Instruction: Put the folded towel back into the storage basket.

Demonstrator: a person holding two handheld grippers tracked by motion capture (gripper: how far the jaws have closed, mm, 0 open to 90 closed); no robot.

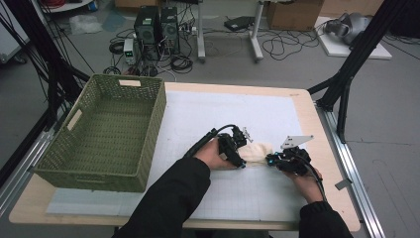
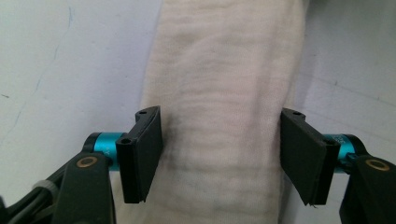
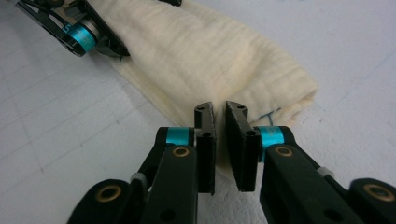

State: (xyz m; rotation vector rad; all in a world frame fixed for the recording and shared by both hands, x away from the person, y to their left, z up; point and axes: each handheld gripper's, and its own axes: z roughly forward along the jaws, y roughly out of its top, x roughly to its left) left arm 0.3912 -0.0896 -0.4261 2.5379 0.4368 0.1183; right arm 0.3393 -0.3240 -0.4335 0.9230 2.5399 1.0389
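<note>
The worktop [image 1: 302, 106] carries a white gridded mat [image 1: 208, 114], and a green woven basket [image 1: 106, 131] stands at its left side, well apart from the work. Near the front middle of the mat lies a cream cloth [image 1: 255, 151], folded or rolled into a long soft bundle. It lies between the two hands.

The left tool [image 1: 236, 154] is at the left end of the cloth. In the left gripper view its jaws stand apart on both sides of the cloth [image 2: 224, 93]; the left one seems to touch the edge, the right one is just beside it, and neither presses. The right tool [image 1: 278, 159] is at the right end. In the right gripper view its jaws are nearly together, with a thin lower edge of the cloth [image 3: 210, 60] seemingly pinched between them, though the gap is narrow and dark.

I judge that the step in hand is to take the bundle at both ends, maybe to lift it toward the basket. To do it well, the left tool should go a little lower, so that the pads take all layers and not only the top one, and then close firmly. The right tool holds only a small edge, so it can slip; a deeper bite is safer. Both hands should then rise together and keep the cloth level, so the fold does not open.
</note>
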